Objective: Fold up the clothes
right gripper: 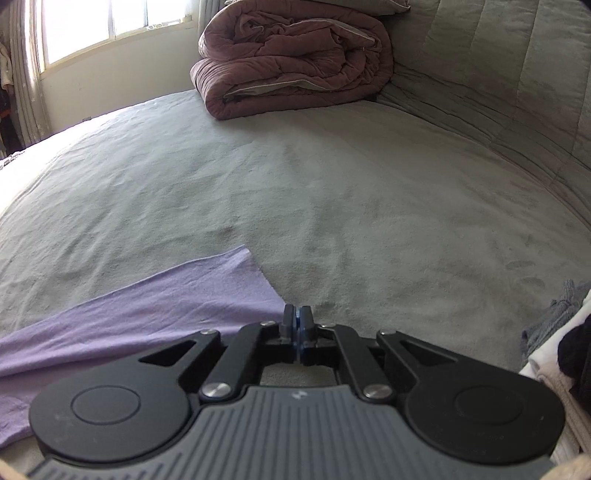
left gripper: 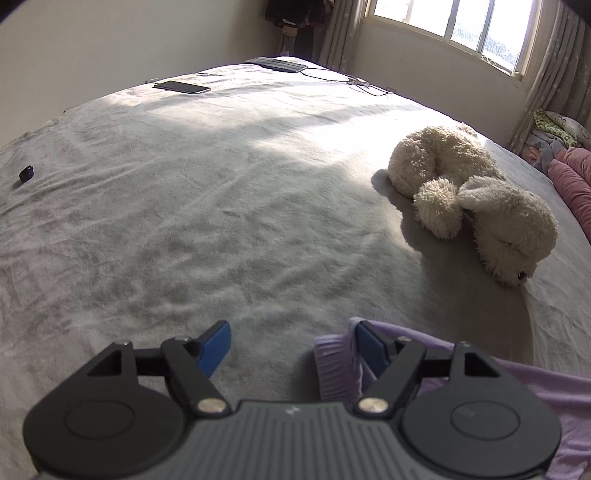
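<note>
The left hand-held gripper [left gripper: 291, 347] is spread wide over the bed [left gripper: 221, 221]; the ribbed edge of the lilac garment [left gripper: 336, 365] lies against its right finger, extending to the right of it. The right hand-held gripper [right gripper: 298, 325] has its blue pads pressed together with nothing between them; the lilac garment [right gripper: 147, 314] lies flat just left of its tips. A plush toy [left gripper: 476, 195] lies ahead-right of the left hand-held gripper, a folded duvet [right gripper: 291, 55] far ahead of the right one.

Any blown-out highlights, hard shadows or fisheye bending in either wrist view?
Left wrist: window clipped white, sun patch glares across the bed, plush dog casts a hard shadow. Right wrist: window overexposed, lighting otherwise soft. Both views bow the bed edges.
</note>
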`<state>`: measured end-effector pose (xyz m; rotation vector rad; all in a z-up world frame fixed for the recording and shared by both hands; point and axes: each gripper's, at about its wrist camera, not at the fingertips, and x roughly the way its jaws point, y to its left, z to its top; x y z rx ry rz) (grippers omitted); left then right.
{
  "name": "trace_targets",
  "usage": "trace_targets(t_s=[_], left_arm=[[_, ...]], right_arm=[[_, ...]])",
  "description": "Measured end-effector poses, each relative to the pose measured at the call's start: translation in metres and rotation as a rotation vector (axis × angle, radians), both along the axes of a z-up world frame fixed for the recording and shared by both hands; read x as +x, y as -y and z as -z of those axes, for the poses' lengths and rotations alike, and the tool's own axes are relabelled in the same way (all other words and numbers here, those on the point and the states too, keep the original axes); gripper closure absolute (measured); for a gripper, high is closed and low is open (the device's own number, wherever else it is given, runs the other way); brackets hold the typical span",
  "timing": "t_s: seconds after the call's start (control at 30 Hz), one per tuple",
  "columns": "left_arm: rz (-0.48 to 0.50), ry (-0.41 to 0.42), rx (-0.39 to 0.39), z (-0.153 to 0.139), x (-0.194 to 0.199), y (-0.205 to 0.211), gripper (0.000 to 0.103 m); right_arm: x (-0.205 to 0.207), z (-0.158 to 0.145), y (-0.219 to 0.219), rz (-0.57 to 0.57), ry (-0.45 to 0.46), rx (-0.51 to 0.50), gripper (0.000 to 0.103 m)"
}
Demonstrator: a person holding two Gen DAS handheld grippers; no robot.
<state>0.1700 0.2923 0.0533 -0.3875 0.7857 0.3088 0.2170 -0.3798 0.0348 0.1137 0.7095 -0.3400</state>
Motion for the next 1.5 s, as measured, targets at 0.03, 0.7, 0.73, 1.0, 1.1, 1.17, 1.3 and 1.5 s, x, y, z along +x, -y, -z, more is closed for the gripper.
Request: trace_targets(t_s=[0.03,0.7,0.73,1.0,1.1,1.17,1.3,1.5], left_arm=[[0.004,0.003,-0.071,0.003,-0.001,-0.007,0.019],[-0.031,-0.027,-0.145,-0.010,-0.039,0.002,0.019],[-0.018,-0.031,-0.151,-0.009,-0.044,0.005,0.019],[0.067,-0.046,-0.181,-0.011,-0.070,0.014,0.024],[0.127,-0.055,-0.167,-0.012,-0.081,0.019,0.032],[0.160,-0.065,-0.162,-0.011,-0.088,0.022,0.035],[0.190,-0.099,-0.189,-0.004,-0.101,0.019,0.037],[0.206,-0.109,-0.284,0.002,-0.125,0.007,0.037]], right_arm=[[0.000,0.001,-0.001,0.009,0.001,-0.018,0.102],[-0.034,-0.019,-0.050,-0.172,0.000,0.275,0.066],[-0.037,-0.020,-0.060,-0.194,-0.012,0.301,0.066],[-0.057,-0.004,-0.148,-0.353,-0.085,0.511,0.063],[-0.064,0.004,-0.180,-0.405,-0.113,0.587,0.059],[-0.067,0.006,-0.199,-0.415,-0.110,0.608,0.051],[-0.062,0.007,-0.214,-0.376,-0.080,0.637,0.051],[-0.060,0.010,-0.235,-0.333,-0.062,0.476,0.099]])
